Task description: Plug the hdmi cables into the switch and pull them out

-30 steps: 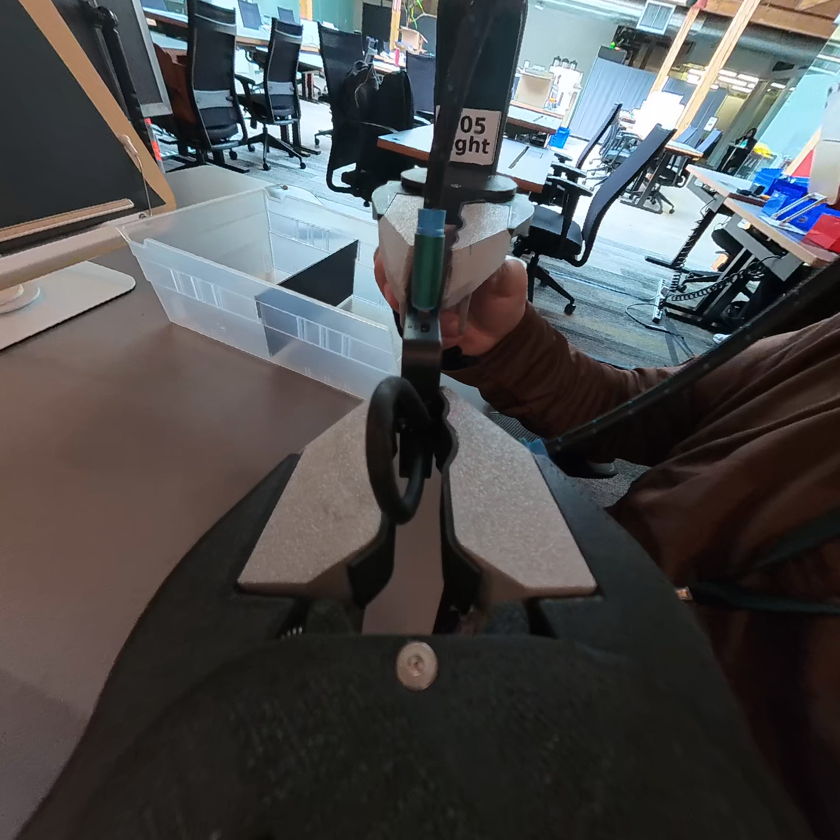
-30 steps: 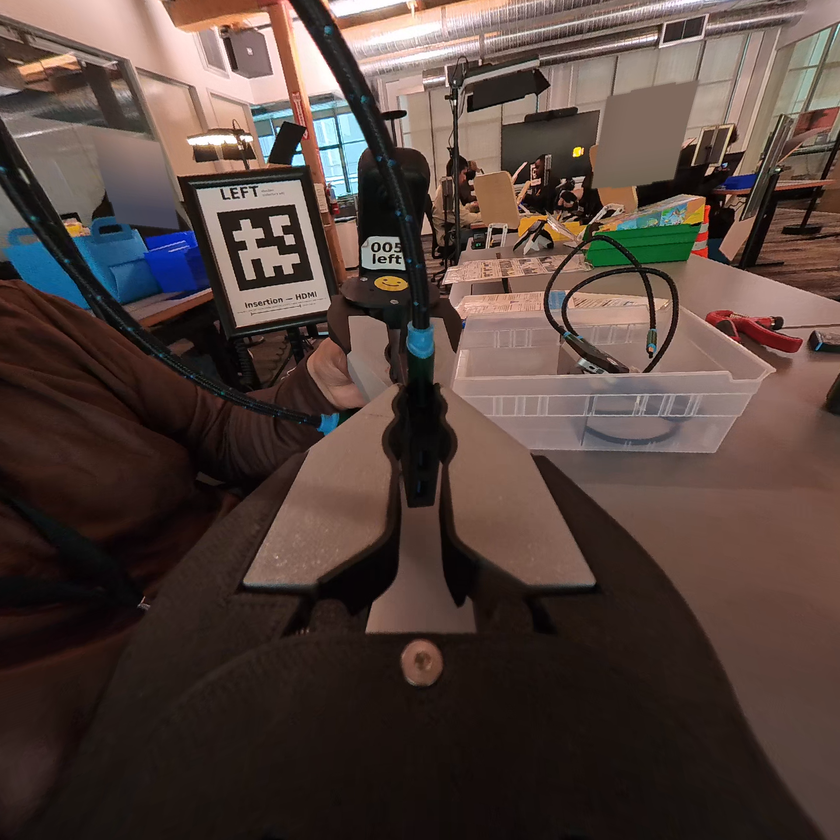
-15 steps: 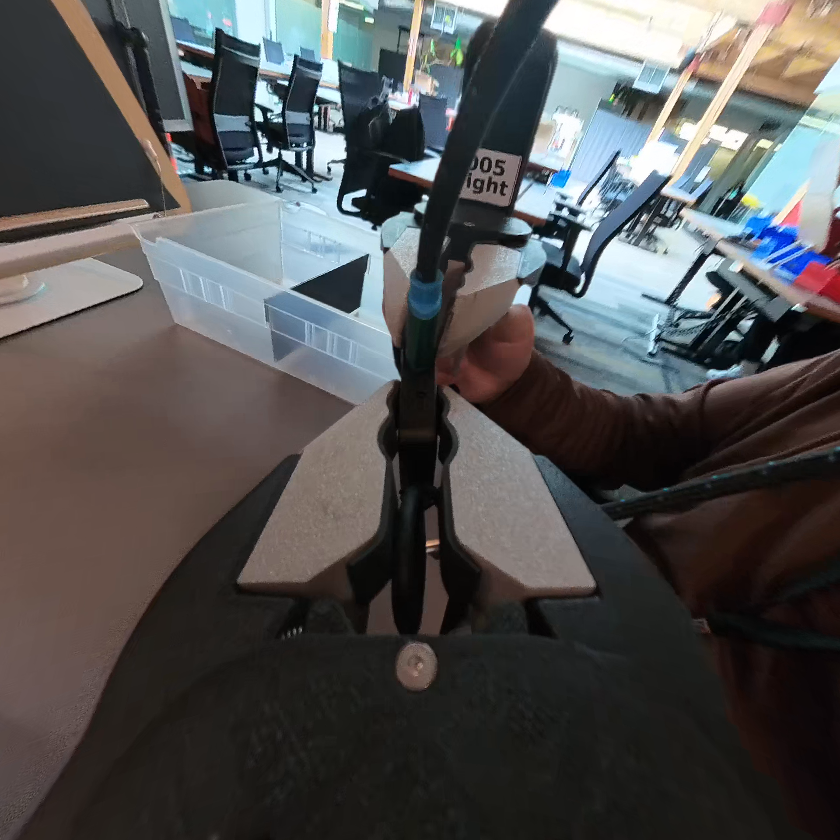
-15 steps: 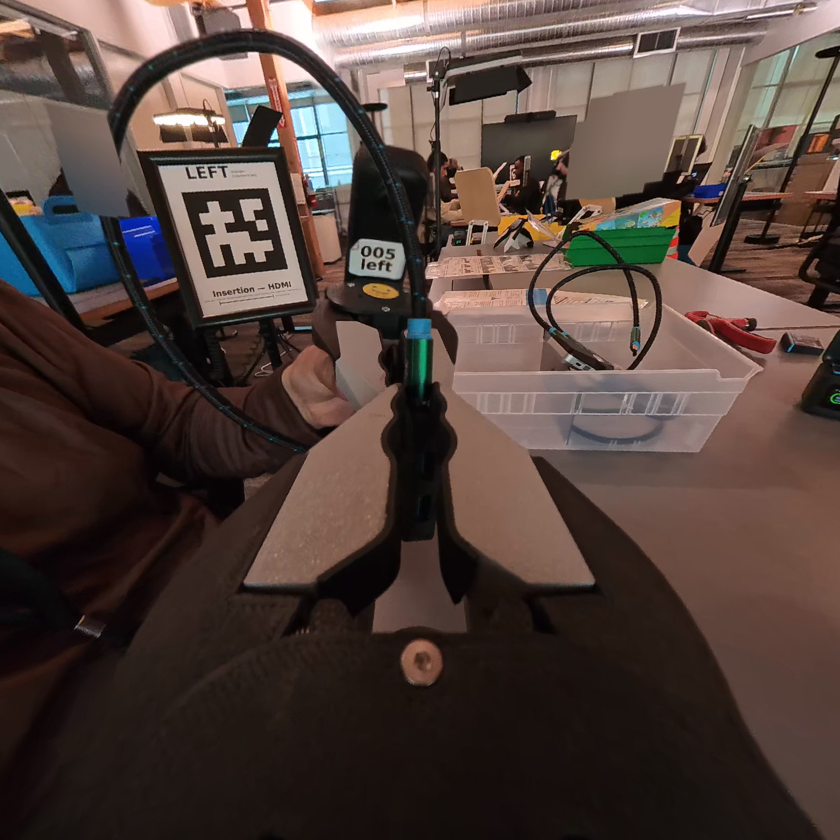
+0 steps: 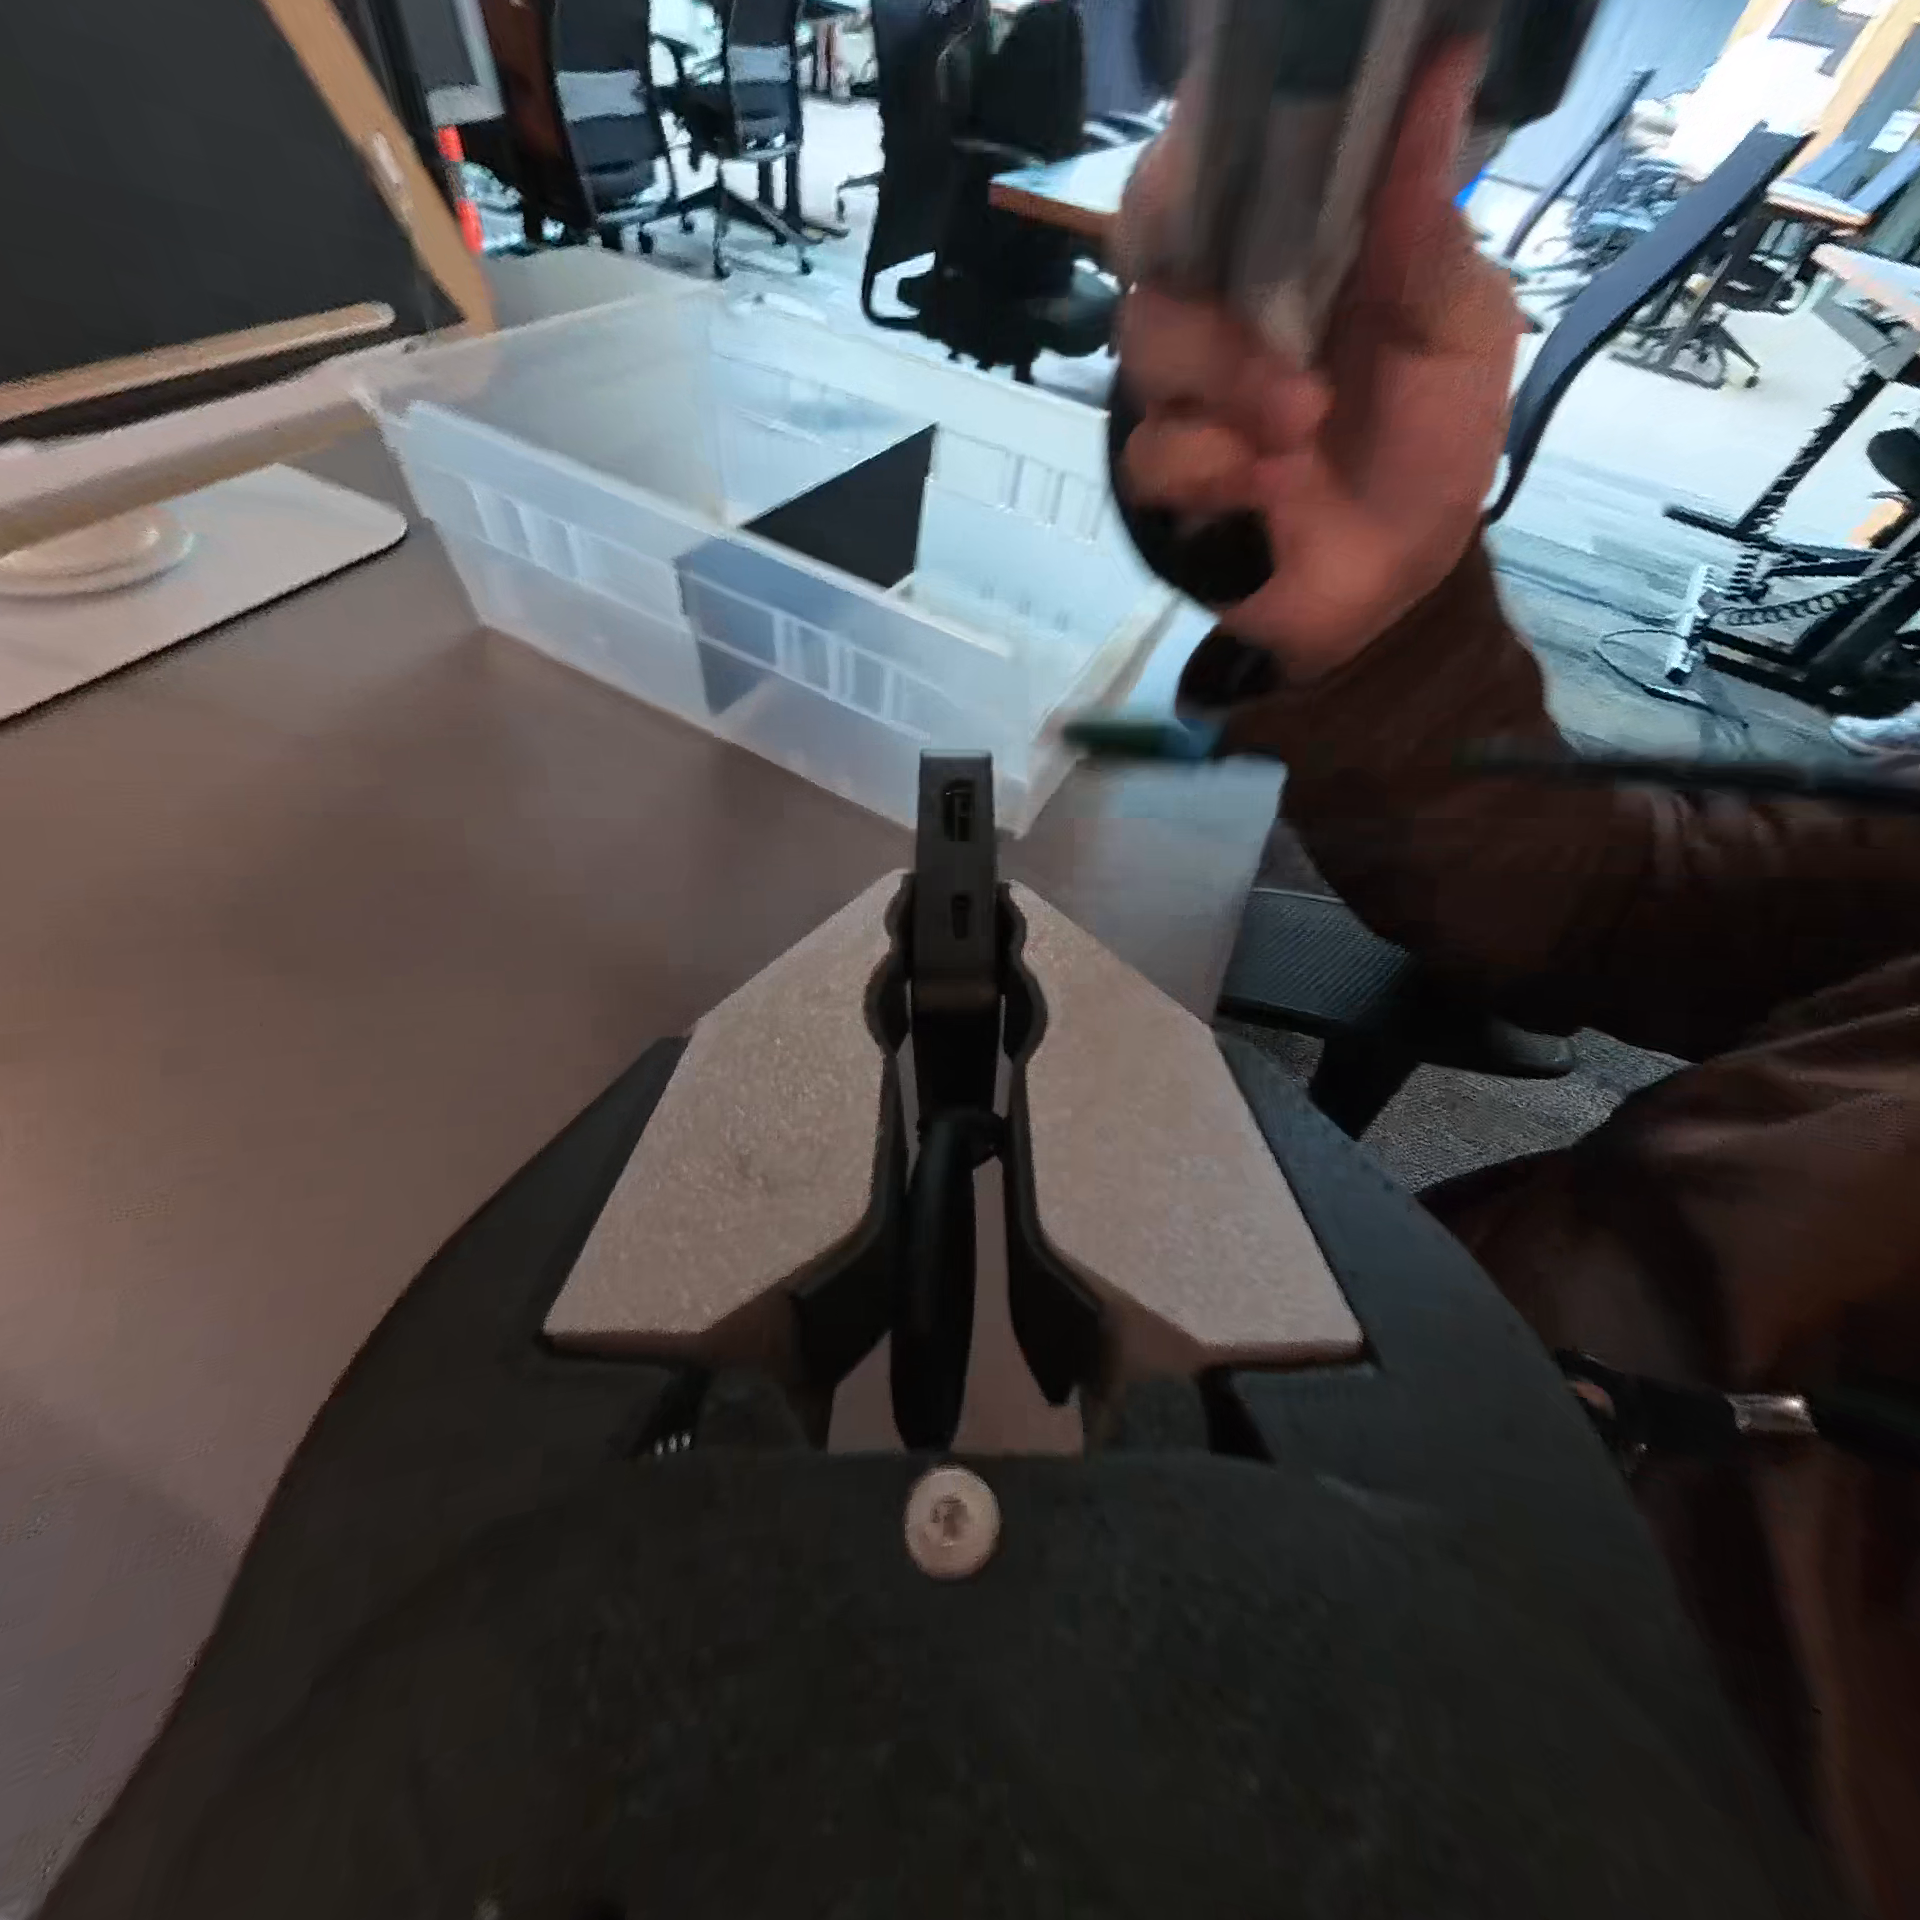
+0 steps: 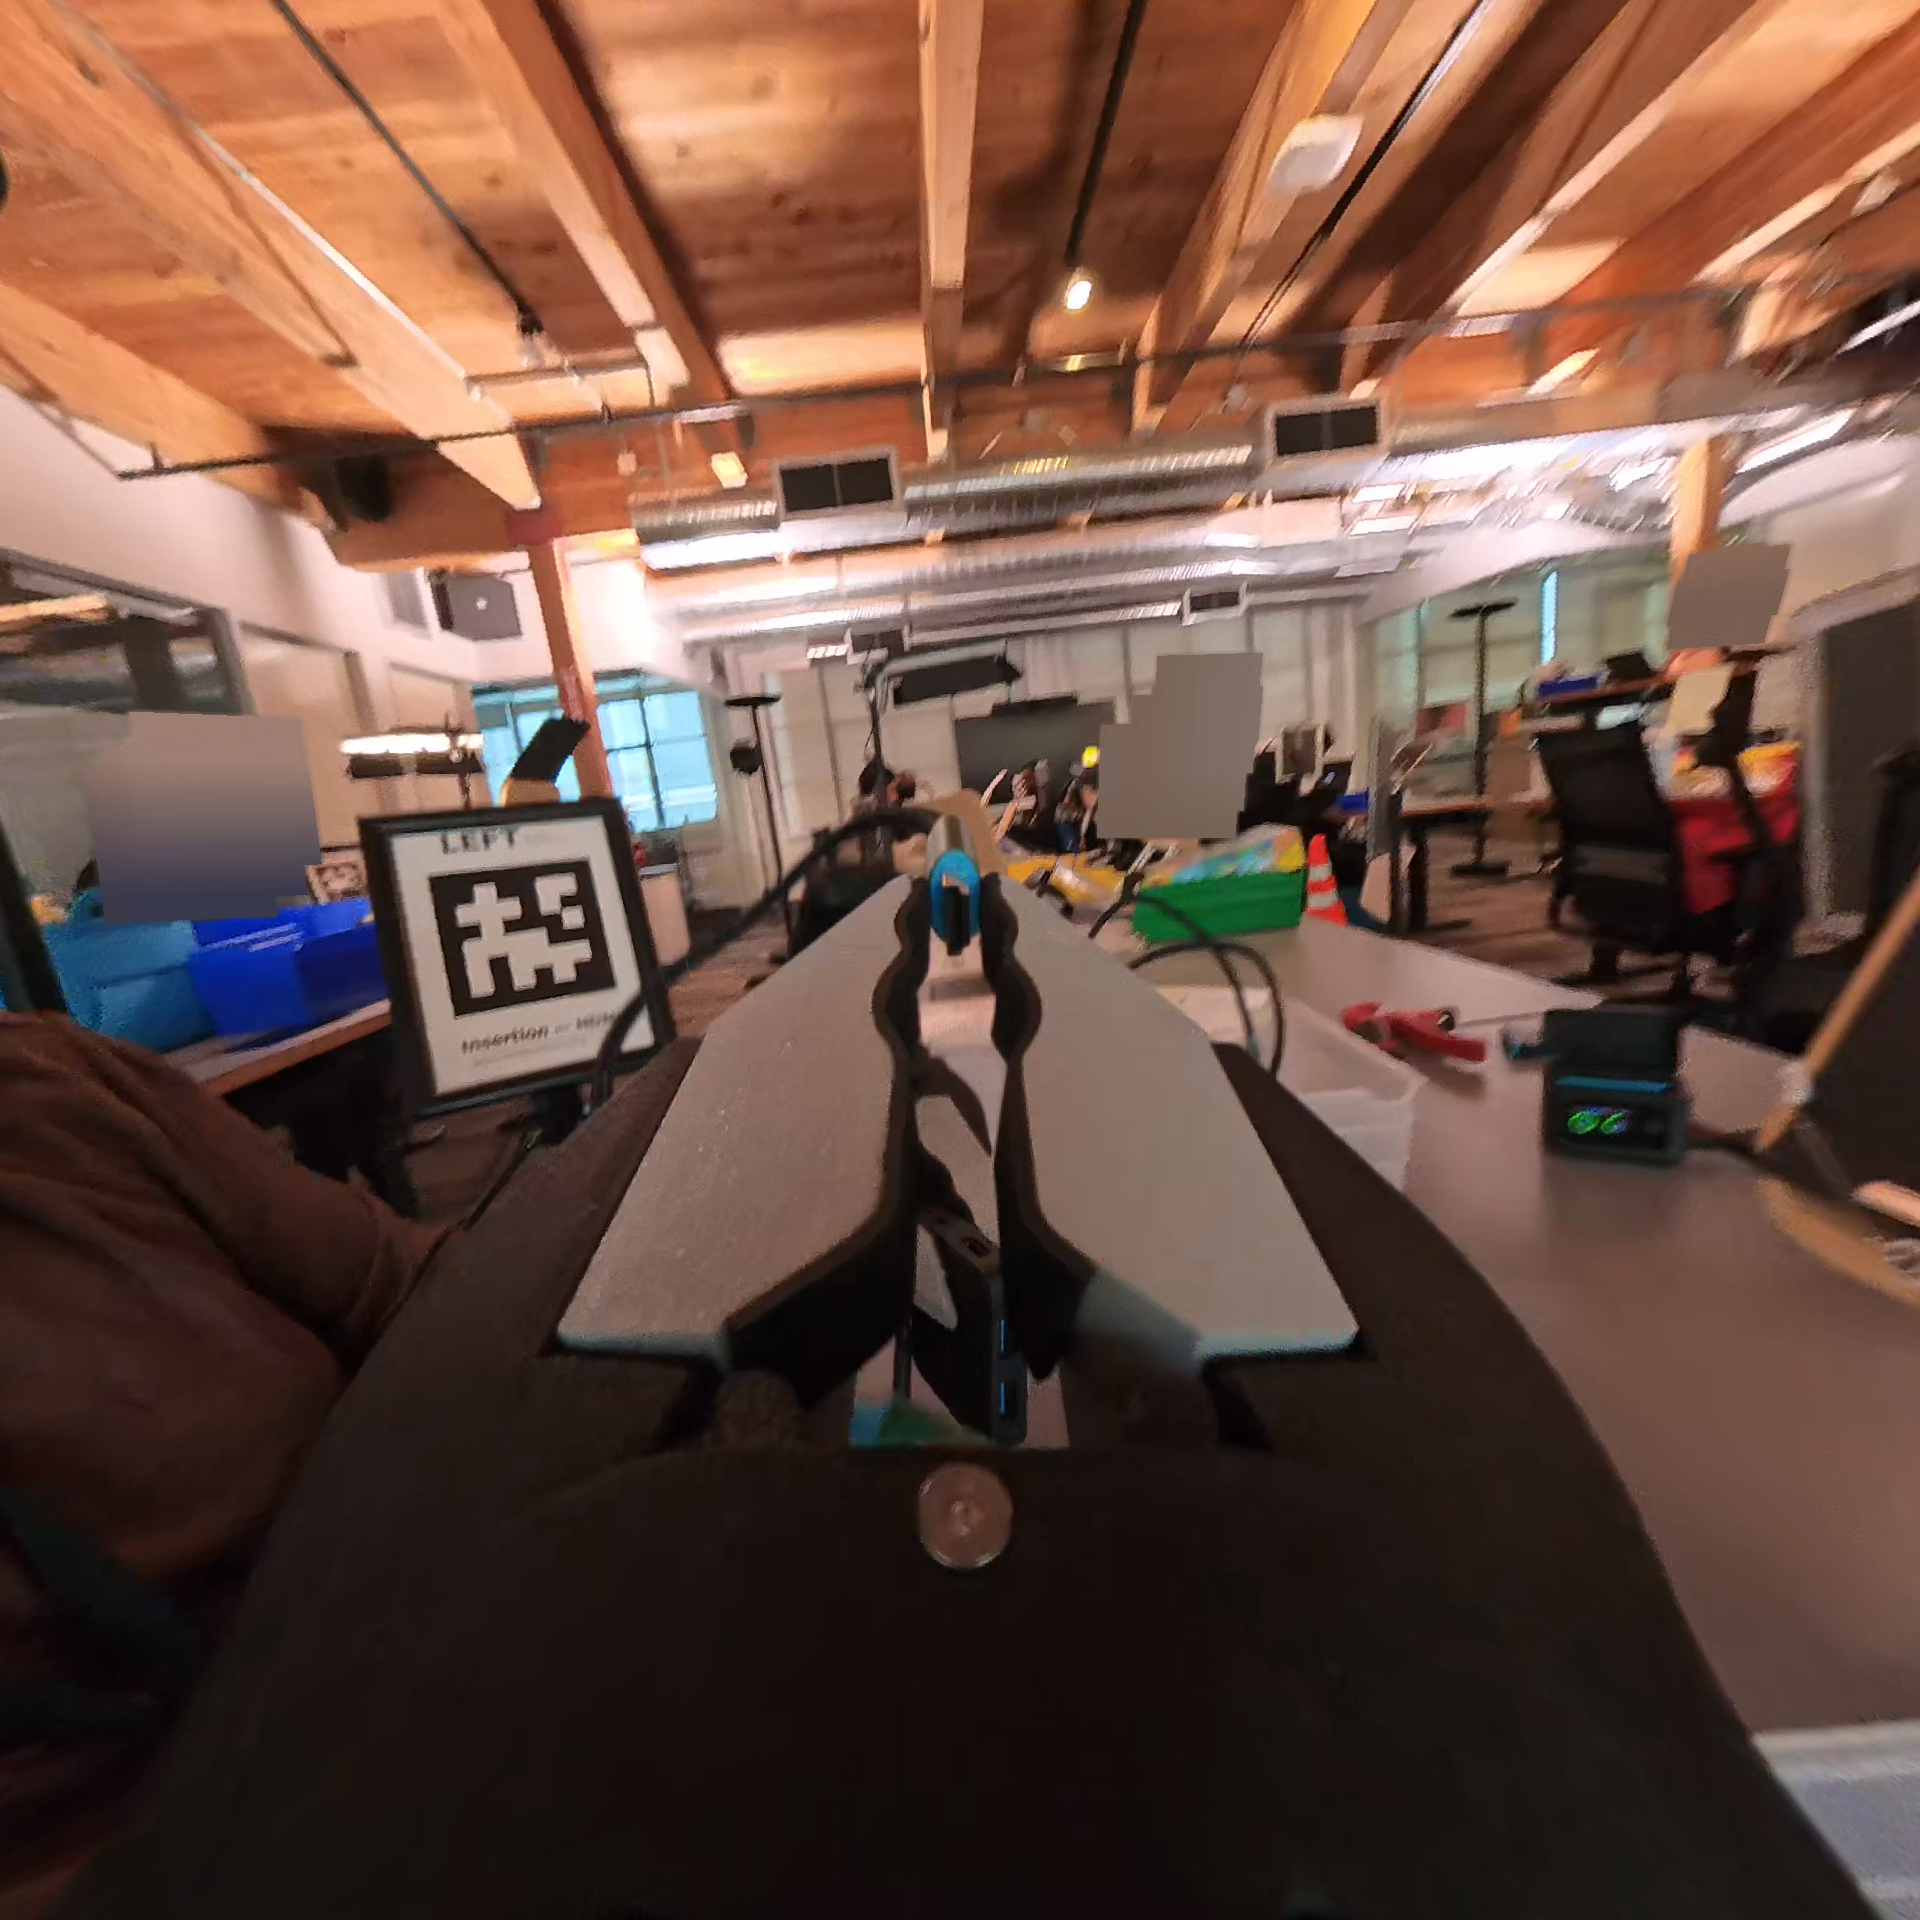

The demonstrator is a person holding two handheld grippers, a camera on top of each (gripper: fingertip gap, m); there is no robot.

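In the left wrist view my left gripper (image 5: 954, 920) is shut on the thin black switch (image 5: 956, 821), which stands up from the fingertips with its empty ports facing me. A blurred green and blue plug (image 5: 1143, 738) hangs free just right of the switch. My right gripper (image 5: 1278, 177) is blurred at the upper right in a hand. In the right wrist view my right gripper (image 6: 954, 920) tilts up and pinches a blue-collared HDMI cable end (image 6: 951, 902); its cable (image 6: 727, 945) runs off left. The switch (image 6: 971, 1330) shows below, through the gap between the fingers.
A clear plastic bin (image 5: 623, 468) and a monitor foot (image 5: 156, 540) stand on the brown table. The right wrist view shows a framed marker sign (image 6: 514, 956), a bin with another cable (image 6: 1351, 1081), a red tool (image 6: 1413, 1029) and a small black device (image 6: 1610, 1091). Across from one pair of fingers to the other is roughly 15 cm.
The plug has come out of the switch, which stays in my left gripper. My right gripper has swung up and away. The cable end has shifted in its grasp; only the blue collar shows.
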